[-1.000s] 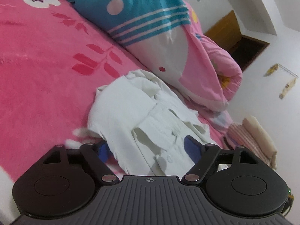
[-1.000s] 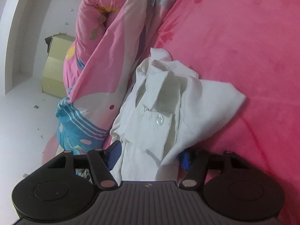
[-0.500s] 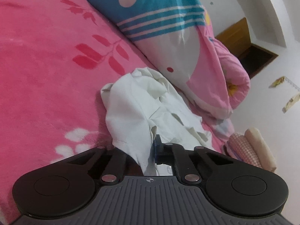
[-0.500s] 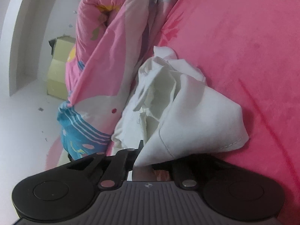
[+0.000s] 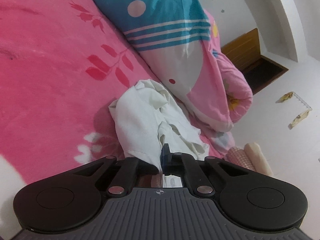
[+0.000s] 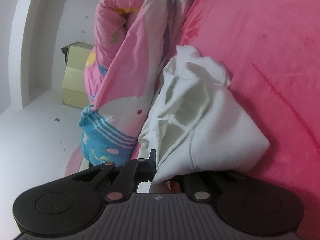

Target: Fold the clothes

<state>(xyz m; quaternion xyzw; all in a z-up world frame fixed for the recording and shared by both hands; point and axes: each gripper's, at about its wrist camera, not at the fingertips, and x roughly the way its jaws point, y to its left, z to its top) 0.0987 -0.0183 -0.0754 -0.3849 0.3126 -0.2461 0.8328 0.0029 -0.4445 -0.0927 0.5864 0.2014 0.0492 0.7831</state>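
The right tongs (image 6: 155,163) are closed on the near edge of a white shirt (image 6: 202,120), and the cloth rises bunched in front of them. The shirt lies on a pink bed cover (image 6: 270,50). Just beside the shirt, on its left, there is a rolled pink and blue quilt (image 6: 124,60). Behind the quilt a pale yellow box (image 6: 77,76) stands on the white floor (image 6: 36,140).

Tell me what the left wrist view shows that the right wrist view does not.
Only the left wrist view: a wooden cabinet and rolled cloths on the floor. Only the right wrist view: a pale yellow box. Both: the white shirt on the pink bedspread beside the rolled quilt, gripped by the left gripper and the right gripper.
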